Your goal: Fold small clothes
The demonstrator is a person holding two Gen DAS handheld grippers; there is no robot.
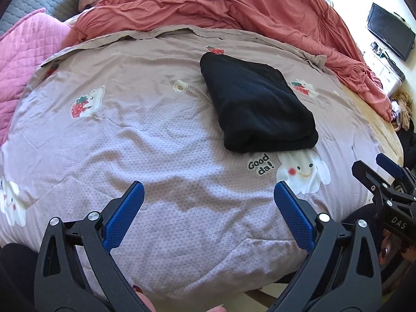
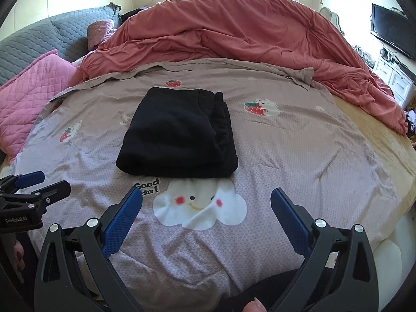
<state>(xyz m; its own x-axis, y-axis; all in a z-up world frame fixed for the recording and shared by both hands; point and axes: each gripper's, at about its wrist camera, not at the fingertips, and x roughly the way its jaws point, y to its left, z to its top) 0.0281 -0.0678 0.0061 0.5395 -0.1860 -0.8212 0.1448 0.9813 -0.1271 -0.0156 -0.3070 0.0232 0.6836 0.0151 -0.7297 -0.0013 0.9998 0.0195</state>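
Garment (image 2: 179, 140) (folded, black) lies beyond right gripper (image 2: 206, 202).

The bedsheet (image 2: 299, 156) carries the print "Good da!" (image 2: 147, 186) at nine o'clock of its cloud face. The left tool (image 2: 39, 186) reads "GenRobot.AI"; the right tool (image 1: 384, 171) reads "DAS".

Bare bedspread (image 2: 299, 156) surrounds the folded black garment (image 2: 179, 137); quilt (image 2: 234, 28) behind.
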